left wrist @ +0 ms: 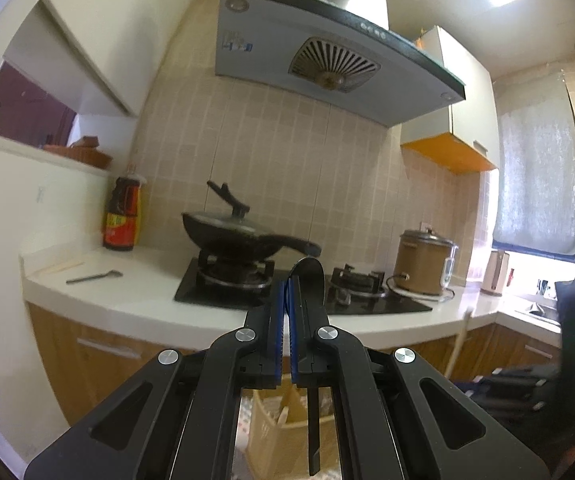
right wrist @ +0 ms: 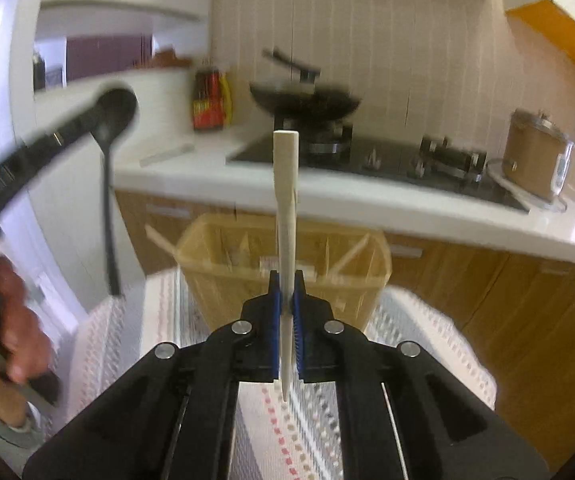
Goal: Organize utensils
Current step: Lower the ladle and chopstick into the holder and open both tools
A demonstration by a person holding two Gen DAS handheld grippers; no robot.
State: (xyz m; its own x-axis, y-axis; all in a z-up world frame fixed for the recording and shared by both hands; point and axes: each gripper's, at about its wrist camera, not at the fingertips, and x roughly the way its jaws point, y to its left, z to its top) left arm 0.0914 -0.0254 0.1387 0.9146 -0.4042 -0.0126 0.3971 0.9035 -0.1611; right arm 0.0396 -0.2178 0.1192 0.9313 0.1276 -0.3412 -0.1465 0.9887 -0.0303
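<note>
Utensils held upright: a black plastic spoon [right wrist: 112,120] is clamped in the closed left gripper [left wrist: 287,292] jaws, pale wooden chopsticks [right wrist: 286,216] in the closed right gripper [right wrist: 286,292] jaws.

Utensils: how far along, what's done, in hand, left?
Partly done: some pale sticks already stand in the divided basket. In hand: the left gripper is shut on a black spoon, and the right gripper is shut on a pale utensil, neither in the basket yet. Left: a dark-handled utensil and chopsticks lie on the counter.
</note>
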